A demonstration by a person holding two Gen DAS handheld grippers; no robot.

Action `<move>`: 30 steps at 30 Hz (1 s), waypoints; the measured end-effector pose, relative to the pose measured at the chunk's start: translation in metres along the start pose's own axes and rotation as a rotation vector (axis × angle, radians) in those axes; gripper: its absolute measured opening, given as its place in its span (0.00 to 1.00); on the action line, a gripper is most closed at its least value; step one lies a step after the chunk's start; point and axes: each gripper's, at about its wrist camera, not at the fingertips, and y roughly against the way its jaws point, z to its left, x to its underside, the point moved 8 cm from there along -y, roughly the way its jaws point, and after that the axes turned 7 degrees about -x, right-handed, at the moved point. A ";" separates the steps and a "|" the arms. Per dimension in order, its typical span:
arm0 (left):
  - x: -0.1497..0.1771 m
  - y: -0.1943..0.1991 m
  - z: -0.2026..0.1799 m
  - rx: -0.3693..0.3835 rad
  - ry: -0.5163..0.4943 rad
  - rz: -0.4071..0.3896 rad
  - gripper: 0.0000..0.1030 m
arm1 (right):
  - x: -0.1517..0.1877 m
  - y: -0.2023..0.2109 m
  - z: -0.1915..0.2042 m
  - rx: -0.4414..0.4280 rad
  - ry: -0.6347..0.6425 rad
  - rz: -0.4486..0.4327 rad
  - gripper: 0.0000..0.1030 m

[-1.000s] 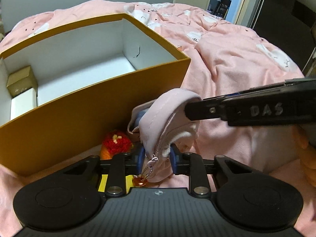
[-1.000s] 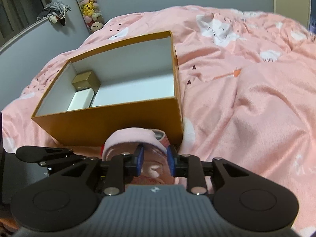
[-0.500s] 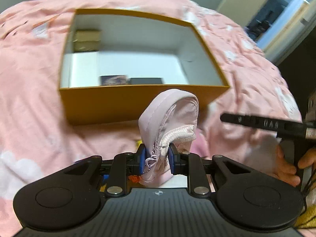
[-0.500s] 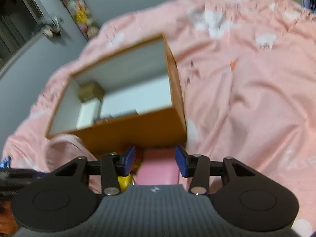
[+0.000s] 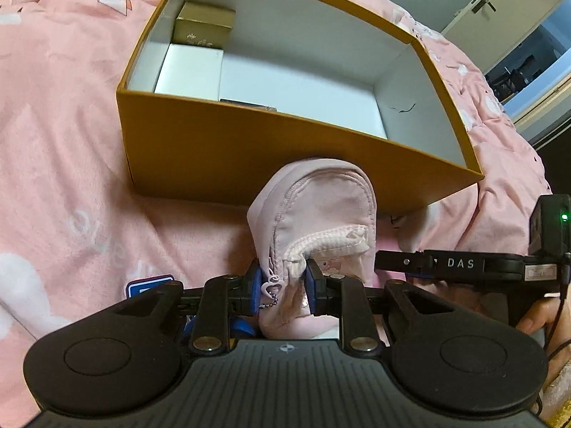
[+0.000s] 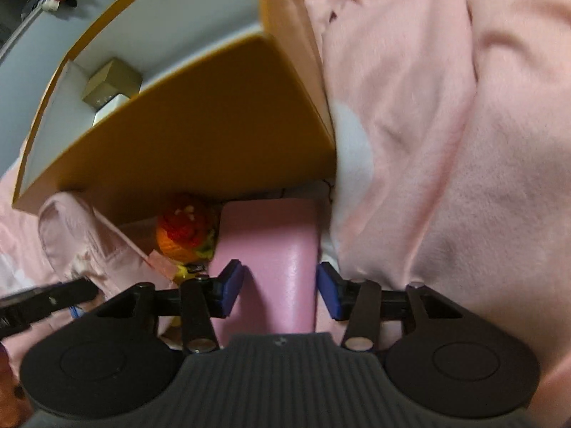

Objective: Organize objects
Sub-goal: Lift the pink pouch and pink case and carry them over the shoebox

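My left gripper (image 5: 282, 285) is shut on a pale pink zip pouch (image 5: 314, 210) and holds it upright in front of the orange box's (image 5: 249, 149) near wall. The pouch also shows at the left of the right wrist view (image 6: 82, 239). My right gripper (image 6: 280, 287) is open, its fingers either side of a glossy pink flat object (image 6: 271, 249) lying on the bed, not touching it. A red and orange crochet toy (image 6: 185, 228) lies just left of it, against the box (image 6: 200, 135).
The box holds a gold carton (image 5: 203, 25), a white carton (image 5: 191, 71) and a dark flat item (image 5: 246, 103). A blue-and-white item (image 5: 150, 283) lies on the pink bedspread (image 5: 53, 142). The right gripper's finger (image 5: 460, 264) crosses the left wrist view.
My right gripper let go of the pouch, opened, and dropped down over the pink flat object. My left gripper lifted the pouch up in front of the box.
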 end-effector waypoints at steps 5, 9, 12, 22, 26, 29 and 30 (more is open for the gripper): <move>0.002 -0.001 0.001 0.012 0.012 0.005 0.27 | -0.001 -0.005 -0.004 -0.053 -0.042 0.003 0.52; 0.003 -0.003 0.004 0.021 0.017 0.001 0.27 | 0.003 0.007 0.002 -0.028 -0.012 -0.034 0.36; 0.004 -0.001 0.003 0.023 0.009 -0.011 0.26 | 0.005 0.026 0.014 -0.038 0.020 -0.075 0.24; 0.005 0.035 -0.009 0.024 -0.080 -0.093 0.23 | 0.016 0.089 0.063 0.045 0.236 -0.183 0.17; 0.000 0.064 -0.023 0.053 -0.126 -0.158 0.22 | 0.013 0.112 0.069 0.040 0.270 -0.224 0.17; -0.008 0.085 -0.032 0.096 -0.133 -0.208 0.22 | 0.009 0.134 0.079 0.021 0.302 -0.262 0.17; -0.012 0.090 -0.034 0.106 -0.131 -0.224 0.22 | 0.006 0.142 0.084 0.013 0.313 -0.276 0.17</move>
